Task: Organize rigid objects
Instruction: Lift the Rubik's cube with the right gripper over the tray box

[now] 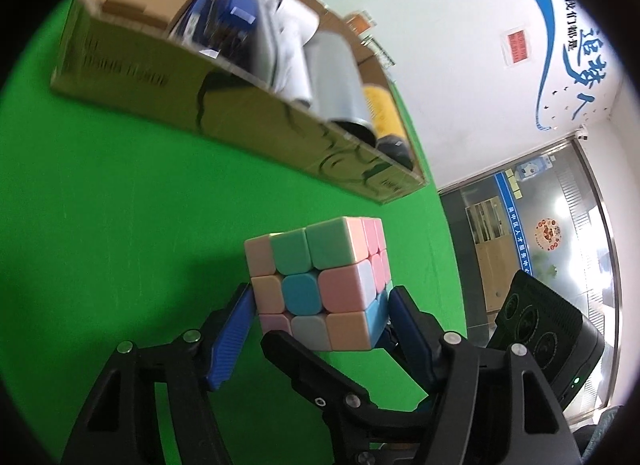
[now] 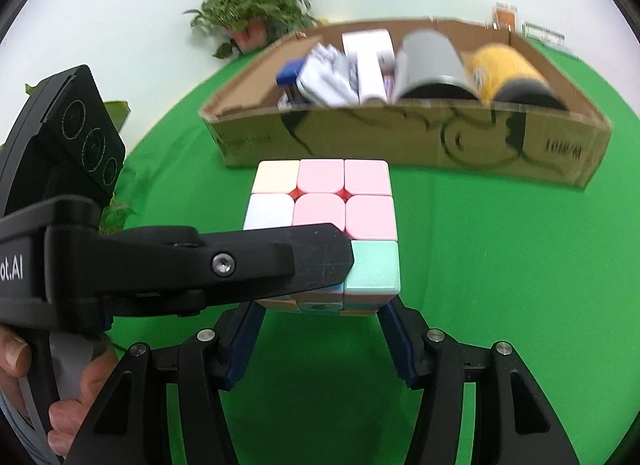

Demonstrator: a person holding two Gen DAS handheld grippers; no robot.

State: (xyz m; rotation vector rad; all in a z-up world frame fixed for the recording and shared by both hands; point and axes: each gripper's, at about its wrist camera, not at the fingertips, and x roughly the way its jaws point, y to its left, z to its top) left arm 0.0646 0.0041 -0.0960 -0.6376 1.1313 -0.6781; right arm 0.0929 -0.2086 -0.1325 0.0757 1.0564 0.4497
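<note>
Left wrist view: left gripper [image 1: 320,305] is pinching the puzzle cube [image 1: 318,285] by its two sides, above the green table [image 1: 100,225]. Cardboard box [image 1: 240,113] is sitting at 11 o'clock, already crowded.

Right wrist view: right gripper [image 2: 320,313] is also squeezing the cube [image 2: 324,225], low on its sides, left tool crossing in from 9 o'clock. Risk: two grips pulling against each other, twisting a layer or popping the cube loose; crowded box [image 2: 400,137] at 12 o'clock leaving little room.
</note>
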